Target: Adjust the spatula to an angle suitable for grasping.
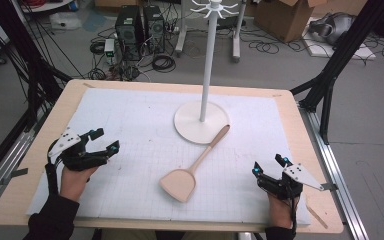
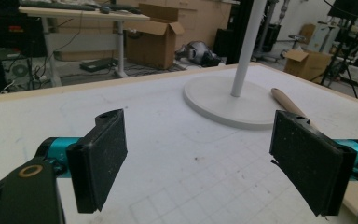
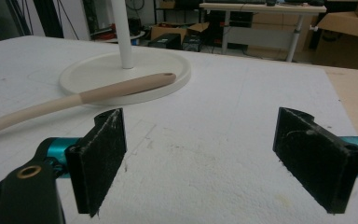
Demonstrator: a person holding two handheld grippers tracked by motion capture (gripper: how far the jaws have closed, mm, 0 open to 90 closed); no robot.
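L gripper [image 1: 105, 141] sits low at the left w/ jaws wide open, nothing in them. R gripper [image 1: 269, 165] sits low at the right, jaws wide open too, empty.

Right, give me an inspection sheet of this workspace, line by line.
Surface: white gridded mat on a wooden table.
Job's things: wooden spatula flat on the mat, handle tip resting on the round base of the white hook stand.
Clutter: nothing seen.
Grippers: left claw and right claw both open, nothing between the jaws, apart from the spatula.
Cables: loose coils on the floor beyond the table.
Surroundings: computer towers, cardboard boxes.
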